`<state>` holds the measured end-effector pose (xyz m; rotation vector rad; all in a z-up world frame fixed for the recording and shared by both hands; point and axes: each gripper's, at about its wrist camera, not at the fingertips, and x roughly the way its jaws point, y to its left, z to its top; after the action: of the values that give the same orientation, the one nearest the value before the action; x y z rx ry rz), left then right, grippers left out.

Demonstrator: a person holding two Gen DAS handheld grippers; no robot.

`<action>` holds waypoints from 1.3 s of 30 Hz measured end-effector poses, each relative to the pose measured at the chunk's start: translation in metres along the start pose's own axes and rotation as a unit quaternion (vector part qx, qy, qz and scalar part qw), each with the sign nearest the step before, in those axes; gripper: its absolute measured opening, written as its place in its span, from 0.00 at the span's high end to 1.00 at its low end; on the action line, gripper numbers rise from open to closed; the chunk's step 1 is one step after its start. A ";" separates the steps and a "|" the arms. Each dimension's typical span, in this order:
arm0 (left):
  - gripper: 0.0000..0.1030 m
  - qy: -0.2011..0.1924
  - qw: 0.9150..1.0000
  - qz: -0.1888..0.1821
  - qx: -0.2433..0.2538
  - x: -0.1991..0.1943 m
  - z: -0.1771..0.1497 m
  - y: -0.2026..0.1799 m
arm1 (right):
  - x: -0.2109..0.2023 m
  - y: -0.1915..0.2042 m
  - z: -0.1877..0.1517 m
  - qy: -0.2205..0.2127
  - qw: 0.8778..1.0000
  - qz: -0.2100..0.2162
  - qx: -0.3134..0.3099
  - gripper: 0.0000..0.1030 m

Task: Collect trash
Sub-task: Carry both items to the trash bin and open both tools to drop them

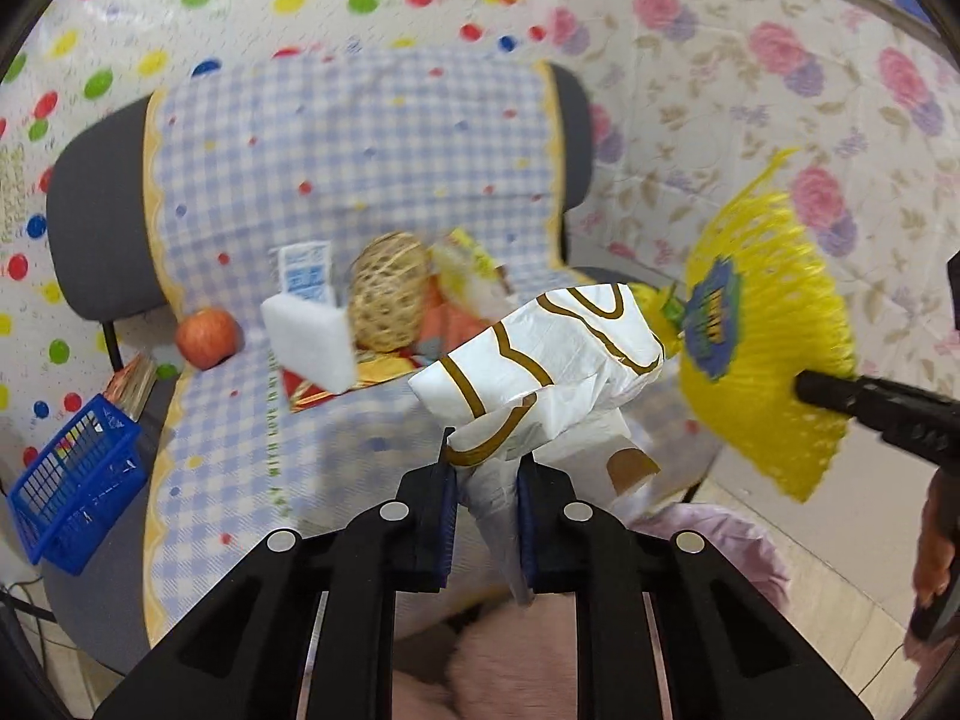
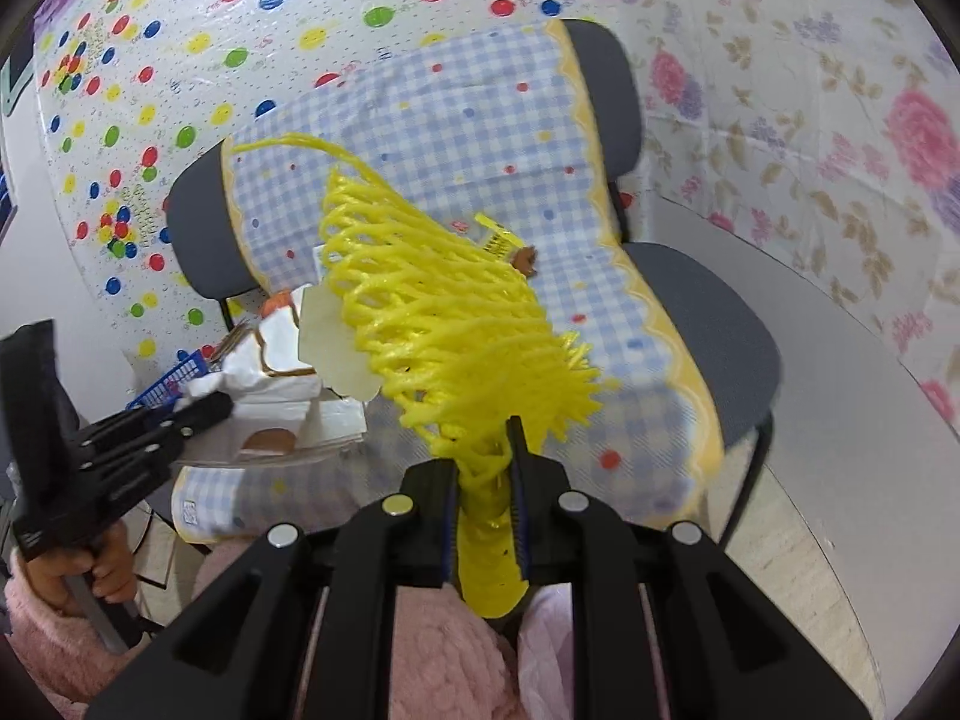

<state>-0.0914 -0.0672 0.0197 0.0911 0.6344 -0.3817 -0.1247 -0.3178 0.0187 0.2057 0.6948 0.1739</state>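
Nearest the lens, the left hand-held gripper (image 1: 485, 468) is clenched on a white wrapper (image 1: 540, 360) with brown lines, held up in front of the chair (image 1: 96, 210). Left of the chair stands a blue basket (image 1: 78, 480). On the chair's checked cloth (image 1: 360, 138) lie an apple (image 1: 206, 337), a white box (image 1: 309, 339) and a wicker ball (image 1: 390, 291), close together. Right of the chair, the right hand-held gripper (image 2: 485, 468) is clamped on a yellow net (image 2: 444, 312), lifted above the seat.
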 end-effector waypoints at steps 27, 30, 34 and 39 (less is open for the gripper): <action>0.82 0.105 0.989 -0.078 0.068 0.046 -0.075 -0.142 | -0.053 -0.095 -0.131 0.045 0.982 -0.096 0.155 0.85; 0.80 0.121 0.986 -0.082 0.078 0.062 -0.078 -0.151 | -0.038 -0.109 -0.138 0.064 0.978 -0.095 0.176 0.85; 0.80 0.141 0.983 -0.084 0.084 0.080 -0.081 -0.160 | -0.021 -0.125 -0.146 0.085 0.972 -0.096 0.196 0.85; 0.78 0.156 0.979 -0.090 0.090 0.099 -0.082 -0.168 | -0.002 -0.140 -0.151 0.100 0.968 -0.100 0.206 0.78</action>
<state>-0.1274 -0.2382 -0.0996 0.2706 0.9216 -0.6072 -0.2120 -0.4341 -0.1275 0.5196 0.9443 -0.1488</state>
